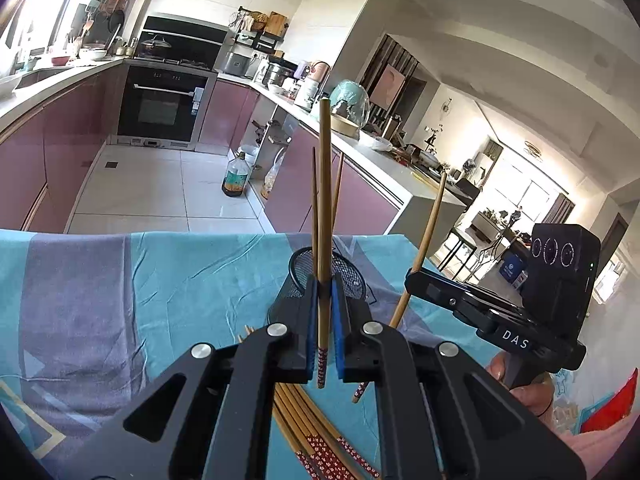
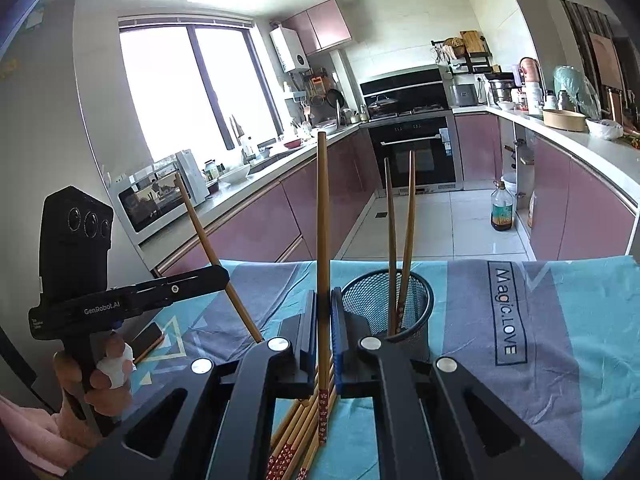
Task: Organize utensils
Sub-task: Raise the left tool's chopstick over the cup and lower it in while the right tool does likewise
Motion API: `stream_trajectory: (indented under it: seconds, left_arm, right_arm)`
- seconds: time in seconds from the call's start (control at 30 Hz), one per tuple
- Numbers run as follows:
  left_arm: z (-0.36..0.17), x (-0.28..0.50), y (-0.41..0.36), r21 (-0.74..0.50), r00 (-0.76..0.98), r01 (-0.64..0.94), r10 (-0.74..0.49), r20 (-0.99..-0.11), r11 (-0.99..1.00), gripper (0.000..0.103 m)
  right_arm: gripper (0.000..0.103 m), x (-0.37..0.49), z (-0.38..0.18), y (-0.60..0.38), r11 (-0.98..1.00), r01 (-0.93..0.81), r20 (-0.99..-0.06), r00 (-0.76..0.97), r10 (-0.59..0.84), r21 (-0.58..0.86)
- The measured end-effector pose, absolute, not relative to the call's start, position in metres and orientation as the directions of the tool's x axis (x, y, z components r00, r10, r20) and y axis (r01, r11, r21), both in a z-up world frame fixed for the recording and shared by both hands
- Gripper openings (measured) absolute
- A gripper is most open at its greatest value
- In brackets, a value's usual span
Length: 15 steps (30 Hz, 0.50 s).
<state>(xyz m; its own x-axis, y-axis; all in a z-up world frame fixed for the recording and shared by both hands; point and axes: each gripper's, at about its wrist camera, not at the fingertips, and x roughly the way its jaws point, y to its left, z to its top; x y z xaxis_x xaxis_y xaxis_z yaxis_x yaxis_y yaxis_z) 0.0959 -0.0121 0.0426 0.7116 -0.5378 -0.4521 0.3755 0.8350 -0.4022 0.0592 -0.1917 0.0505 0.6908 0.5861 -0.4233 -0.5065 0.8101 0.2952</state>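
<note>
My left gripper (image 1: 325, 284) is shut on a wooden chopstick (image 1: 325, 184) and holds it upright, just in front of the black mesh cup (image 1: 352, 270). My right gripper (image 2: 324, 304) is shut on another chopstick (image 2: 322, 208), also upright, just left of the mesh cup (image 2: 384, 300). Two chopsticks (image 2: 400, 240) stand inside the cup. A pile of loose chopsticks (image 1: 316, 436) with red patterned ends lies on the blue cloth (image 1: 120, 292) below both grippers; it also shows in the right wrist view (image 2: 296, 436). Each gripper shows in the other's view, holding its chopstick.
The table's far edge drops to the kitchen floor. A phone (image 2: 146, 342) lies on the cloth at left. A red object (image 1: 612, 404) sits at the right edge. Counters and an oven (image 2: 416, 152) stand beyond.
</note>
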Motion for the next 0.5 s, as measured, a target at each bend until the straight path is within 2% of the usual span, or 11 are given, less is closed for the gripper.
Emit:
stream_trajectory:
  seconds: [0.5]
  left_arm:
    - [0.095,0.124,-0.027,-0.360,0.765,0.410,-0.531,-0.364,0.838,0.007]
  right_arm:
    - [0.005,0.086,0.097,-0.201,0.836,-0.494,-0.328,0.769,0.549,0.239]
